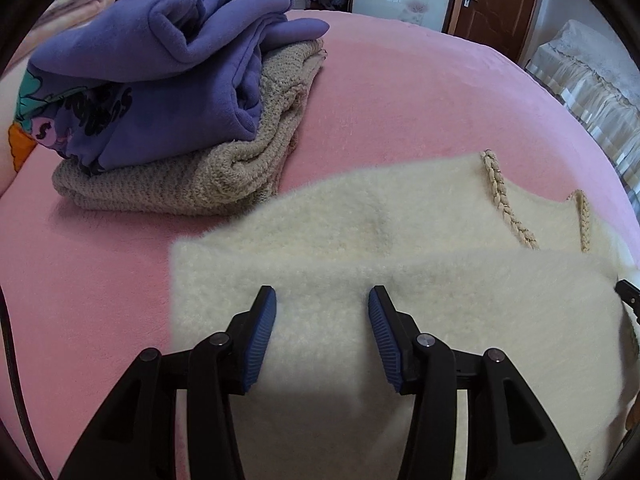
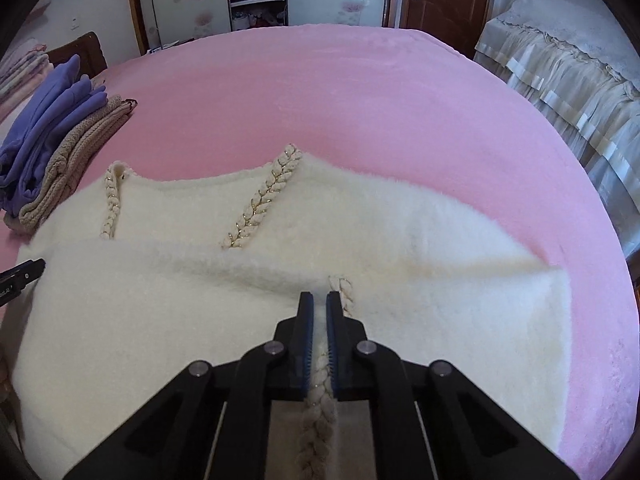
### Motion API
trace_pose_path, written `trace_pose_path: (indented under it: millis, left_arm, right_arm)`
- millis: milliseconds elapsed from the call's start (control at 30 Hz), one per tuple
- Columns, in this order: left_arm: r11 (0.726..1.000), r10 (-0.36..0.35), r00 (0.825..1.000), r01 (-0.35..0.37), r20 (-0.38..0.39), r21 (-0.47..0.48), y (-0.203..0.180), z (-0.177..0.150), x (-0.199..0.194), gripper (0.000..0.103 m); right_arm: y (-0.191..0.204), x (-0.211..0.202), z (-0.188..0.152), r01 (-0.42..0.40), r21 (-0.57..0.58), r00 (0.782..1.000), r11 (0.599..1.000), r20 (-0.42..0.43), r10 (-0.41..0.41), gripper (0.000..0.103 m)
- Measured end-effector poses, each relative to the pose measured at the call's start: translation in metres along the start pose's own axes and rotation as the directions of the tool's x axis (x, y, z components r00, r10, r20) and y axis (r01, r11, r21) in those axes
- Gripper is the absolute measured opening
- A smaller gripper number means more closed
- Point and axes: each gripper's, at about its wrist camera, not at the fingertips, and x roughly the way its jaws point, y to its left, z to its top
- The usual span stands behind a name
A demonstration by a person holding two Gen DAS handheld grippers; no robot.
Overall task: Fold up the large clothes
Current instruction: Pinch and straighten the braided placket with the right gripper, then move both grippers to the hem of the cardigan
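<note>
The right gripper (image 2: 319,304) is pinched on the braided trim (image 2: 320,364) of the cream sweater (image 2: 440,280), probably securing a firm edge for the next fold. The left gripper (image 1: 322,300) stands spread over the fluffy cloth, gripping nothing. The sweater lies partly folded near the bed's (image 2: 360,92) front edge; finished garments (image 1: 160,100) are stacked toward the far left corner.

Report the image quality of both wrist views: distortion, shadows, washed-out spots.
Left wrist view: fisheye bends the pink bed into a dome; a grey shadow falls on the cream sweater between the left gripper fingers. Right wrist view: same curvature, dark corners, the sweater's right side nearly washed out; sharp focus.
</note>
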Motion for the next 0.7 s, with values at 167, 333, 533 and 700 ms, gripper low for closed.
trace_pose_path:
  millis: [167,333,533,700]
  left_arm:
    - [1.0,0.016,1.0,-0.016,-0.011,-0.023,0.0,-0.001,-0.033,0.05]
    - [0.998,-0.021,0.998,0.024,0.067,-0.054,0.004,-0.002,-0.102,0.072]
    - [0.998,-0.047,0.986,0.051,0.159,-0.024,0.002,-0.031,-0.2,0.081]
    - [0.999,-0.035,0.965,0.037,0.259,-0.004,-0.004,-0.064,-0.289,0.094]
  right_arm:
    - [-0.005,-0.03,-0.004,-0.017,0.049,1.0,0.999,0.001,0.016,0.01]
    - [-0.011,-0.085,-0.014,-0.035,0.046,0.998,0.998,0.053,0.032,0.011]
    - [-0.013,-0.175,-0.033,-0.069,0.048,0.986,0.996,0.154,0.061,0.024]
    - [-0.012,-0.255,-0.051,-0.101,0.038,0.96,0.994,0.264,0.088,0.044]
